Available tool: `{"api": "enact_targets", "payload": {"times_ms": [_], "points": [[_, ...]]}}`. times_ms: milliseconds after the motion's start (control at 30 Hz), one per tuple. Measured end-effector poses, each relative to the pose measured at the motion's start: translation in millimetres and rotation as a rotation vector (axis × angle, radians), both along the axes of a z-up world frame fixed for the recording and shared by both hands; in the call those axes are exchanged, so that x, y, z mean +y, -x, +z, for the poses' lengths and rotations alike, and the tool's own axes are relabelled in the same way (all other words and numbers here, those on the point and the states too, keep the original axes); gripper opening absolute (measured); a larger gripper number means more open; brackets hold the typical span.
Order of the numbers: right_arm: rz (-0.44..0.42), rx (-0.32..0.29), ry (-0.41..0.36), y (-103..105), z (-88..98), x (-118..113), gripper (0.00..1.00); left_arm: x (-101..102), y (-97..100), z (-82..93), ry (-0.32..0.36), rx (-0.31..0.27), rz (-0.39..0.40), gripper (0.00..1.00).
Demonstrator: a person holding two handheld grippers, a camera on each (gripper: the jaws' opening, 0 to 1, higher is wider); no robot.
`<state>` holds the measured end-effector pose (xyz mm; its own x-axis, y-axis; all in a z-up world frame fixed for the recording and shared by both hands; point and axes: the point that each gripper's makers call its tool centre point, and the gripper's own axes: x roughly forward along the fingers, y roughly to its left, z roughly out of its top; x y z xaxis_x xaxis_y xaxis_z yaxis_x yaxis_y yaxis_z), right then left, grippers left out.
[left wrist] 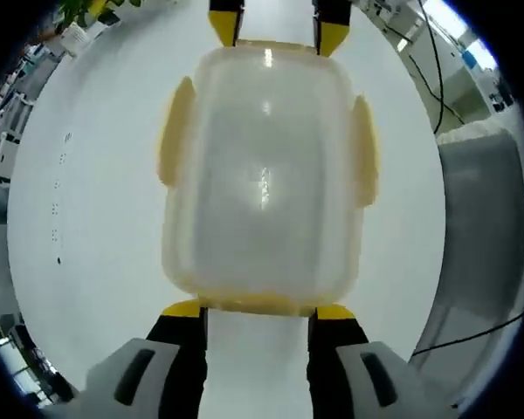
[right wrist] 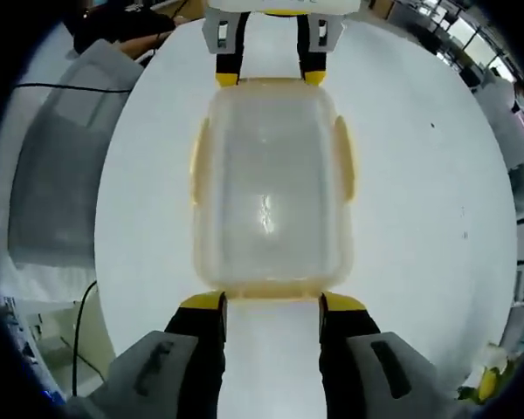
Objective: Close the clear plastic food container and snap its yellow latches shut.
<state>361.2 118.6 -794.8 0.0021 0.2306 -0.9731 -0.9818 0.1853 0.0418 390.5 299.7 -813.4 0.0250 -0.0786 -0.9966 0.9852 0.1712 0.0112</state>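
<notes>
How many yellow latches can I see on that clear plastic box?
2 clearly: one yellow latch on each long side of the clear plastic food container. The short ends, by the gripper fingers, show yellow too, possibly more latches.

no readable text, labels, or numbers

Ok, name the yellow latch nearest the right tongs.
The end latch, on the clear container, just ahead of the right tongs; the side latches flank its long edges.
</notes>
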Motion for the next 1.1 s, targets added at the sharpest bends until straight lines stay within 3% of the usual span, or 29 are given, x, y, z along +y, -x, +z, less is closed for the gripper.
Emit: {"api": "enact_targets", "payload": {"times_ms": [67,133,200,267,333,367,400,433,467,500,567,600,700,800,933,1033,1100], "points": [[-0.02,-0.003,0.043,-1.8,-3.8,-16.7,0.4,7.6,-7.5,4.1,0.031,-0.026,0.068,0.48],[-0.044,-0.013,0.057,-3.4,-6.8,-30.3,0.47,22.2,-6.2,9.7,0.024,-0.009,0.122,0.55],[-0.148,0.002,0.046,-8.1,-5.2,-40.8,0.49,31.1,-4.8,16.1,0.04,0.008,0.176,0.57],[-0.247,-0.006,0.013,-14.6,0.6,-45.0,0.43,34.1,-7.5,28.3,0.112,0.027,0.322,0.56],[-0.419,0.005,-0.046,-22.5,9.9,-45.8,0.41,24.8,-13.7,44.1,0.243,0.065,0.514,0.55],[-0.531,0.051,-0.093,-23.2,16.2,-42.7,0.42,15.6,-18.3,54.7,0.339,0.098,0.628,0.53],[-0.618,0.094,-0.131,-23.2,20.3,-39.3,0.41,8.8,-20.7,62.5,0.405,0.126,0.692,0.5],[-0.735,0.19,-0.21,-18.7,27.4,-28.6,0.41,2.2,-23.9,69.1,0.468,0.152,0.765,0.46],[-0.799,0.241,-0.266,-19.1,31.9,-21.8,0.43,-5.1,-27.9,76.4,0.539,0.192,0.873,0.43],[-0.915,0.284,-0.347,-26.4,36.3,-14.2,0.45,-10.2,-27.7,79.4,0.578,0.232,0.927,0.41],[-0.985,0.318,-0.438,-29.8,41.3,-4.8,0.46,-15.8,-24.2,77.9,0.603,0.316,1.045,0.42],[-1.012,0.347,-0.471,-29.2,42.3,-0.4,0.46,-15.0,-18.1,71.5,0.569,0.345,1.079,0.43],[-1.062,0.411,-0.509,-21.3,40.9,8.8,0.47,-9.0,-10.2,55.6,0.475,0.357,1.159,0.41],[-1.076,0.43,-0.505,-18.1,33.7,10.3,0.47,-16.5,-8.8,50.7,0.474,0.34,1.125,0.41],[-1.074,0.405,-0.449,-17.7,22.1,5.9,0.42,-26.4,-6.9,46.2,0.47,0.351,1.129,0.41],[-0.999,0.4,-0.405,-13.4,17.4,6.3,0.36,-29.7,-2.4,39.8,0.441,0.352,1.123,0.31],[-0.997,0.398,-0.392,-11.8,14.5,8.8,0.35,-26.4,-1.3,34.7,0.404,0.324,1.095,0.28]]}}
